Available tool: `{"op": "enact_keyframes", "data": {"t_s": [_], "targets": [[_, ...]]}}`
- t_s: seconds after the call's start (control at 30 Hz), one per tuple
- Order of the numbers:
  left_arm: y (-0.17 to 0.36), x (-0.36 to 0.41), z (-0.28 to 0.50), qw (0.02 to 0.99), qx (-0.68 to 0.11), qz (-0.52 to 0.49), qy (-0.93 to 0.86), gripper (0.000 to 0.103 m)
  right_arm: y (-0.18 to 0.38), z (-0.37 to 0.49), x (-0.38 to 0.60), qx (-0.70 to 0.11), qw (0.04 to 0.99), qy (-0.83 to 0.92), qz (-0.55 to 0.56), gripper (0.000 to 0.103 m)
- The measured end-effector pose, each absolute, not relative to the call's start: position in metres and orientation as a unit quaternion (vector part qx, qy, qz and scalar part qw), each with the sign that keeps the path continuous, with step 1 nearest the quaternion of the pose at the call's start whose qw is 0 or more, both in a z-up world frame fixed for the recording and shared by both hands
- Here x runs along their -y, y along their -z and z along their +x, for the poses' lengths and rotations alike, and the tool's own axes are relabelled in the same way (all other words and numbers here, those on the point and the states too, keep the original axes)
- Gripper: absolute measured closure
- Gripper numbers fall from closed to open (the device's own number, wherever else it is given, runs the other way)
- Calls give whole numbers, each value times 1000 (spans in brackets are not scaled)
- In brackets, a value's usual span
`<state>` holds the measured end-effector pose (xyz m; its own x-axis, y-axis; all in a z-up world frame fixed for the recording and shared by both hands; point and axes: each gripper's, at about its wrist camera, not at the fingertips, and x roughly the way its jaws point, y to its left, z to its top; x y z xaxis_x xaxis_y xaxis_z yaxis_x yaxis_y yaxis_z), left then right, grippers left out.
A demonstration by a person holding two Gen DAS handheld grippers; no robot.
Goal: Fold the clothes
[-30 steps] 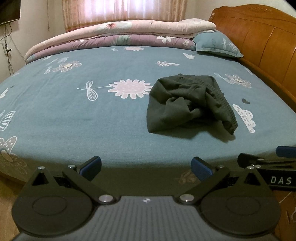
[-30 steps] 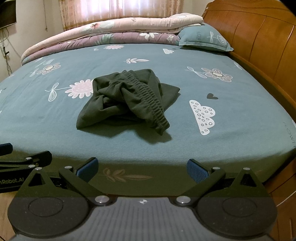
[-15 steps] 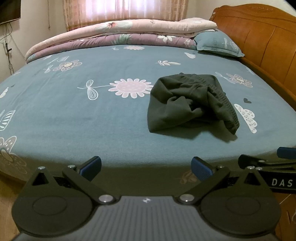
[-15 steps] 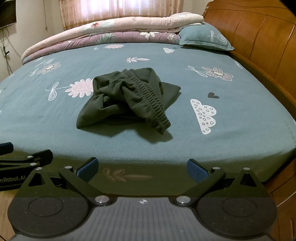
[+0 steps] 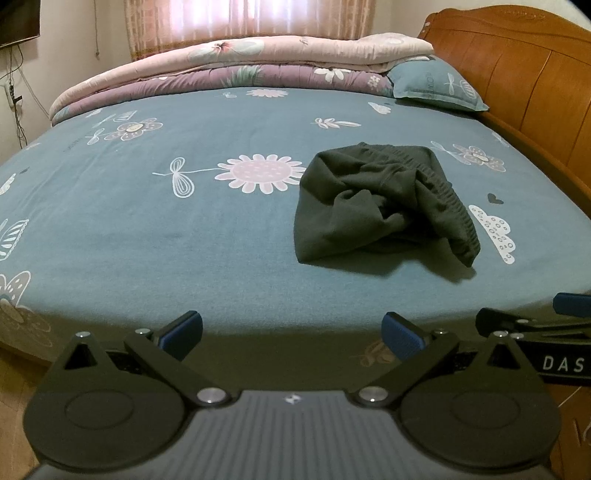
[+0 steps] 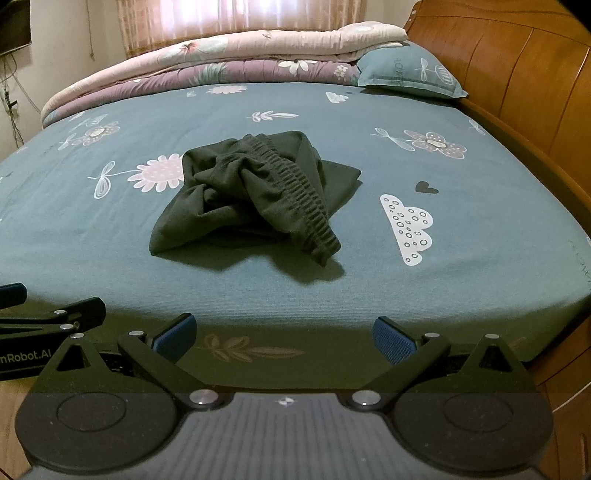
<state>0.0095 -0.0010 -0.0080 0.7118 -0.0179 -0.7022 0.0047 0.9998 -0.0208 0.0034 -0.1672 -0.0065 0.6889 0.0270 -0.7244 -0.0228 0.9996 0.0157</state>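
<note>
A crumpled dark green garment (image 5: 380,206) (image 6: 255,195) with a ribbed elastic waistband (image 6: 299,199) lies in a heap on the blue flowered bed sheet (image 5: 147,221) (image 6: 461,258). My left gripper (image 5: 291,332) hovers open at the bed's near edge, short of the garment and to its left, with nothing between its blue pads (image 5: 181,330). My right gripper (image 6: 282,332) is also open and empty at the near edge, facing the heap. Each gripper shows in the other's view as a black arm at the side.
Folded pink and purple quilts (image 5: 236,70) (image 6: 221,62) lie along the far side of the bed, with a blue pillow (image 5: 436,86) (image 6: 410,72) beside them. A wooden headboard (image 5: 524,81) (image 6: 524,81) runs along the right. A curtained window (image 5: 251,18) is behind.
Both views have shifted very slightly; the garment looks a touch nearer. Both grippers stay open and the garment has not moved.
</note>
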Motion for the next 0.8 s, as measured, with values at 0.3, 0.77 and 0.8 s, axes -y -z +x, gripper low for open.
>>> {"op": "enact_keyframes", "data": {"t_s": [0.3, 0.77, 0.8], "targets": [[9, 2, 12, 926, -379, -6, 4, 1, 9, 7, 165, -397, 918, -11, 0, 0], [12, 0, 19, 926, -378, -8, 7, 1, 14, 15, 164, -402, 916, -10, -2, 0], [13, 0, 21, 926, -378, -7, 8, 1, 15, 16, 165, -403, 915, -9, -1, 0]]}}
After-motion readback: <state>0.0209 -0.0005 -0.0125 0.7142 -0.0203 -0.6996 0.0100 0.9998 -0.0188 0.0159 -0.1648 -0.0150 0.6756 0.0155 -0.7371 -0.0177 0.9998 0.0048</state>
